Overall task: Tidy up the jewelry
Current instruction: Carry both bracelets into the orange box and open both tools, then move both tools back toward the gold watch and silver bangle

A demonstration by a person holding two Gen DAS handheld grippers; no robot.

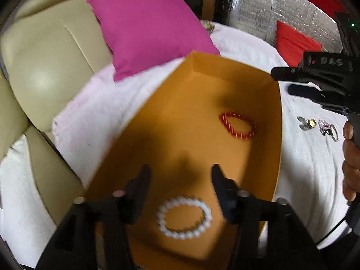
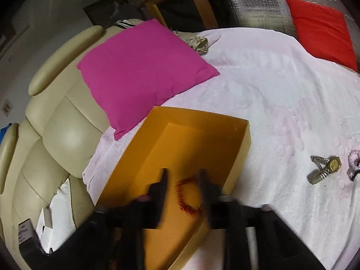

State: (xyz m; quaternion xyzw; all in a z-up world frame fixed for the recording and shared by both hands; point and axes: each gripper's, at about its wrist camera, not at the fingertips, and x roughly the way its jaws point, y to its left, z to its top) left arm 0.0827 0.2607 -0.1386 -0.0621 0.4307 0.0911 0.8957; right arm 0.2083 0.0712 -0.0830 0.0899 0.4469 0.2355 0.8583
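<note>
An open orange box (image 1: 265,162) lies on a pale pink blanket. Inside it lie a white bead bracelet (image 1: 184,217) and a red bead bracelet (image 1: 238,123). My left gripper (image 1: 180,171) is open and empty above the box, with the white bracelet just below its fingers. My right gripper (image 2: 183,175) is open and empty over the box (image 2: 198,121), with the red bracelet (image 2: 186,198) between and below its fingers. It also shows in the left wrist view (image 1: 283,83) at the box's far right corner. A gold watch (image 2: 326,168) and a pink bracelet (image 2: 354,164) lie on the blanket to the right.
A magenta cushion (image 2: 139,74) leans on a cream leather headboard (image 2: 56,135) behind the box. A red cushion (image 2: 321,29) lies at the far right. The blanket (image 2: 281,94) stretches right of the box. Papers (image 2: 51,222) lie at lower left.
</note>
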